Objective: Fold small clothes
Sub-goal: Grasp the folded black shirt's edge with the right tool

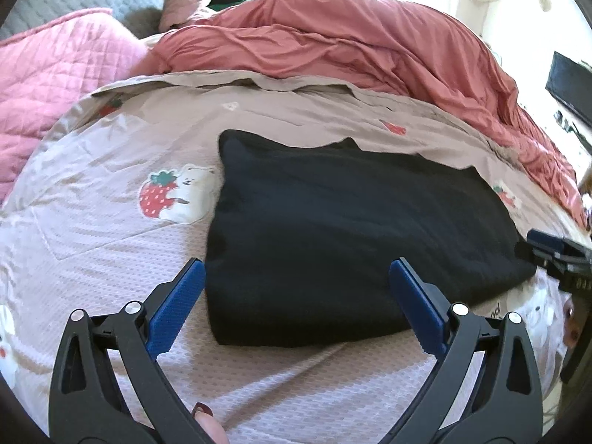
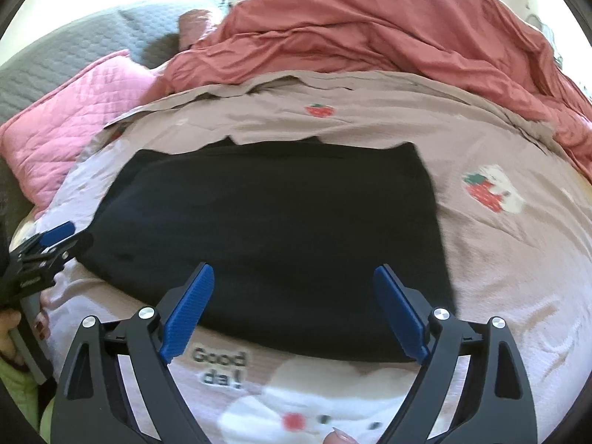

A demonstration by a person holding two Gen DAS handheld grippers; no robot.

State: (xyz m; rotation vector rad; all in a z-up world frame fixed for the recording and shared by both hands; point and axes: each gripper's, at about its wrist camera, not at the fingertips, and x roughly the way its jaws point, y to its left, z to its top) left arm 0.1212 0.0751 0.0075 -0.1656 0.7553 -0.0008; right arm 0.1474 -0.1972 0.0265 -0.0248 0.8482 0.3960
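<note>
Blue-padded and spread wide, the left gripper [image 1: 296, 285] was seen at the bottom of its frame with nothing clamped, the near left corner of the black folded garment [image 1: 344, 236] lying between its pads but untouched. Likewise the right gripper [image 2: 294, 292] was held apart and empty over the garment's near edge at lower centre. The garment was laid flat on the strawberry-print bedsheet [image 1: 111, 259], below the red duvet [image 1: 370, 48] at the top. For a neat next fold, both near corners would best be pinched evenly through all layers, so that the edges were kept aligned.
</note>
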